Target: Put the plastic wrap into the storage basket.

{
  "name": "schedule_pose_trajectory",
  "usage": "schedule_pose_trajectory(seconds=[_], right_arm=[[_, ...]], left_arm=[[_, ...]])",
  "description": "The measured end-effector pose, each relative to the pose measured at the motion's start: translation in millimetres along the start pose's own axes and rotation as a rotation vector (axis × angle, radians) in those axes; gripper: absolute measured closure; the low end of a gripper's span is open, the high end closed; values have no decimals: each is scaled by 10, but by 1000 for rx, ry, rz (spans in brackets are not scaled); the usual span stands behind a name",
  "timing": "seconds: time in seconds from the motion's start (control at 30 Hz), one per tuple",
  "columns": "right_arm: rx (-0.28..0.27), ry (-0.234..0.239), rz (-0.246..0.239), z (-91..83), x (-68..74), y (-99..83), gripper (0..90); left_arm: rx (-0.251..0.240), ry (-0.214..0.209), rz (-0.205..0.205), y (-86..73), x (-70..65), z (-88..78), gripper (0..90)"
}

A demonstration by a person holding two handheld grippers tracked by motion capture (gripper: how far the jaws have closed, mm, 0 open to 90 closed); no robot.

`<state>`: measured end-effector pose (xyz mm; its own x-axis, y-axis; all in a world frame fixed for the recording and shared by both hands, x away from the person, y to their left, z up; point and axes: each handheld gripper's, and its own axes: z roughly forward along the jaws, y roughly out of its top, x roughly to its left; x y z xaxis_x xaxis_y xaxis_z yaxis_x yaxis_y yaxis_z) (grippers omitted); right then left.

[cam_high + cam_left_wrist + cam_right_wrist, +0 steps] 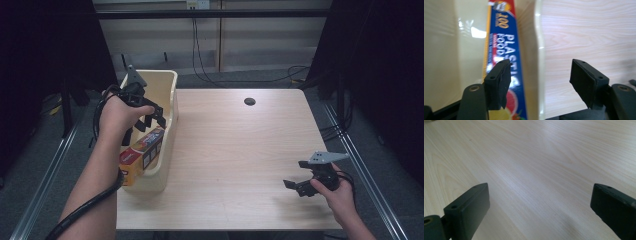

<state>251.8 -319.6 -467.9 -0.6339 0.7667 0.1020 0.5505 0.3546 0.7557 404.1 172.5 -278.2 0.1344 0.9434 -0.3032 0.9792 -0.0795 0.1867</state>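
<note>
High view: left tool (151, 119) hangs above the long blue-and-red cardboard box of plastic food wrap (142, 152), which lies in the cream plastic tub (171, 92) on the pale wooden bench (235, 155).
Left gripper view: jaws parted, pads clear of the box (507, 62); nothing gripped. Advice: lift straight, avoiding the tub wall (537, 50).
Right gripper view: right tool (539, 212) gapes wide and empty above bare bench; best kept parked.

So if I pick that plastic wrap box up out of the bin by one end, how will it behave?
The plastic wrap box looks like stiff printed cardboard, so it should stay straight, not sag. It is long and narrow, so an end grip would probably let it swing or tilt. Its glossy faces may slide between pads, and it leans on the cream bin wall, so it might scrape.
</note>
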Motion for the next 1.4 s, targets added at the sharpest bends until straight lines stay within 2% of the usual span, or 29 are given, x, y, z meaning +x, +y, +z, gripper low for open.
schedule_pose_trajectory(seconds=[0.3, 0.5, 0.77, 0.93, 1.13, 1.4], right_arm=[[0, 7, 2, -2, 16, 0, 23], [-2, 7, -2, 1, 16, 1, 23], [-1, 9, -6, 2, 24, 5, 23], [0, 11, -9, 0, 25, 6, 23], [0, 9, -8, 4, 35, 8, 23], [1, 10, -7, 4, 35, 7, 23]], left_arm=[[-25, -37, 45, 17, -228, 21, 268], [-17, -47, 102, 7, -371, 66, 233], [-35, -73, 152, -11, -552, 151, 208], [-39, -97, 175, -26, -647, 216, 188], [-33, -134, 185, -45, -737, 333, 185], [-35, -152, 221, -50, -837, 473, 173]])
